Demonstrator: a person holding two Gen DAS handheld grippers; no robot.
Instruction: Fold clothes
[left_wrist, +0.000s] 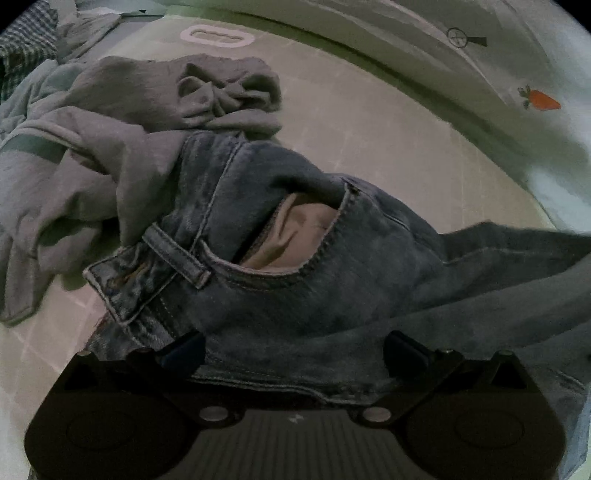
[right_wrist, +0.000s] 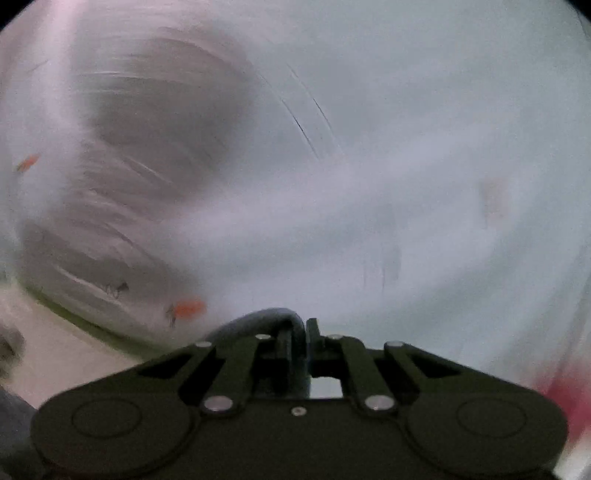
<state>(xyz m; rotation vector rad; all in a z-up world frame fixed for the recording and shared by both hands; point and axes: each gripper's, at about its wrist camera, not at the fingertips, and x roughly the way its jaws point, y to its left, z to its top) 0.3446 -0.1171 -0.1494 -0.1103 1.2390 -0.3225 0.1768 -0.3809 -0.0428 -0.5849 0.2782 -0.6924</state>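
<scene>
Biggest thing in the left wrist view is the pale tiled floor (left_wrist: 369, 122), with a white sheet (left_wrist: 517, 74) printed with a little carrot running along its far edge. On that floor lie the jeans (left_wrist: 295, 288), spread wide. The waistband end sits low on the left, belt loop and open front pocket with its pale lining facing the camera. From there the denim stretches off to the right, so the long axis runs roughly left to right across the frame, waist left, legs right.

Behind the jeans, touching their upper left edge, there's a rumpled grey garment (left_wrist: 122, 122). Further up in the corner is a checked cloth (left_wrist: 26, 40).

Now the left tongs (left_wrist: 295, 350): fingers set wide apart, hanging over the near edge of the jeans, denim filling the gap between them. Nothing clamped there.

Over to the right wrist view, and it's heavily blurred, mostly that white sheet (right_wrist: 369, 147) and a strip of floor at lower left. The right tongs (right_wrist: 301, 332) are drawn together, pinched on a fold of grey-blue denim that bulges up just left of the fingers; it looks like the jeans (right_wrist: 258, 321), lifted off the floor.
</scene>
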